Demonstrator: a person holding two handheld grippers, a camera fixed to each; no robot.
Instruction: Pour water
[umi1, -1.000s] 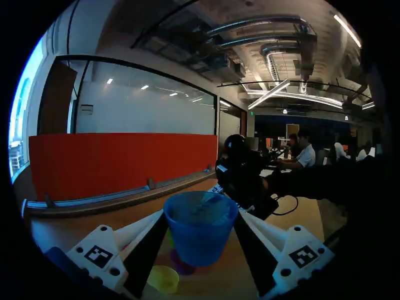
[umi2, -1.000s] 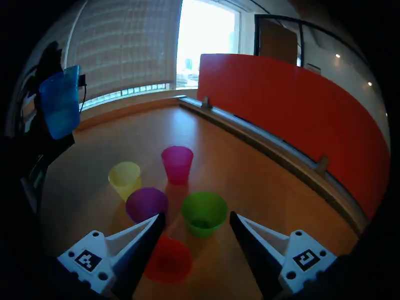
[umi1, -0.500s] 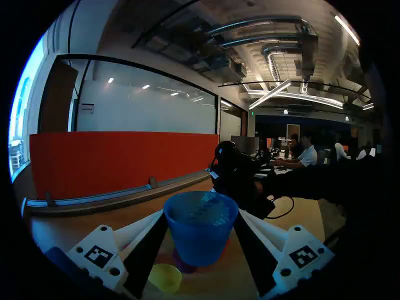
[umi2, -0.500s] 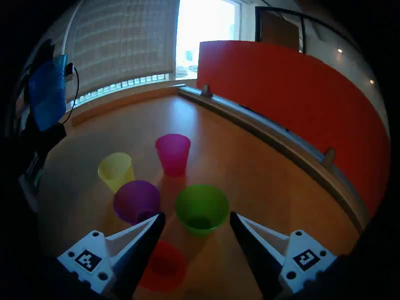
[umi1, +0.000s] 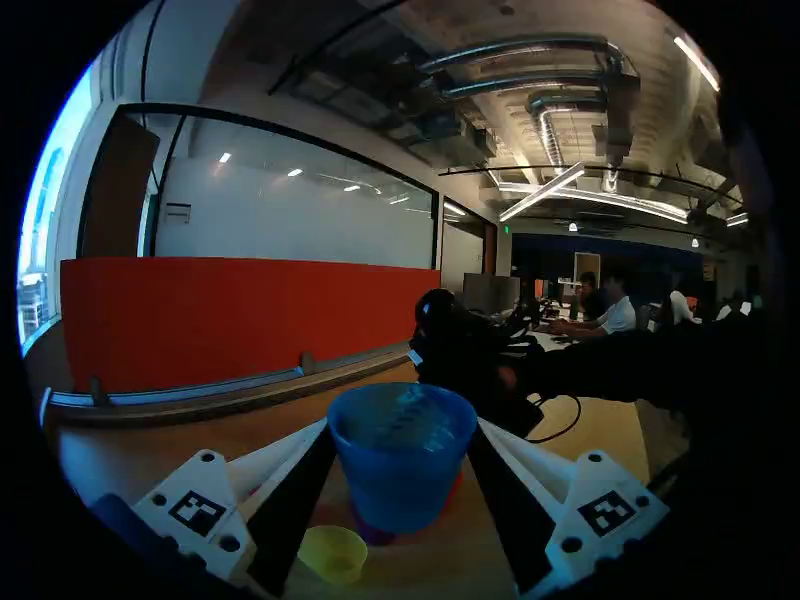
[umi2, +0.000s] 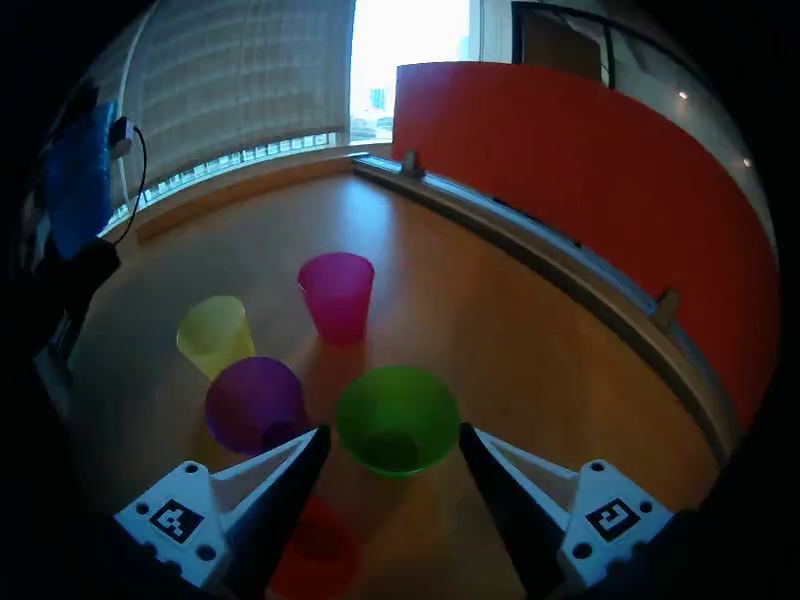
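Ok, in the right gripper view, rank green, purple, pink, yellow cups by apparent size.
1. green cup
2. purple cup
3. pink cup and yellow cup, about alike.
Nearness inflates the front ones; real sizes unsure.

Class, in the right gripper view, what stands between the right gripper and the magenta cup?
The green cup, as the right gripper view shows: it sits right at the right gripper's open fingertips, with the magenta cup farther on.

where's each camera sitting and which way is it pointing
Left gripper view: rides the left gripper, facing level across the table toward the red partition; its fingers clamp the blue cup.
Right gripper view: rides the right gripper, tilted down at the table; its open fingers flank the green cup.
Shared: blue cup, red partition, yellow cup.
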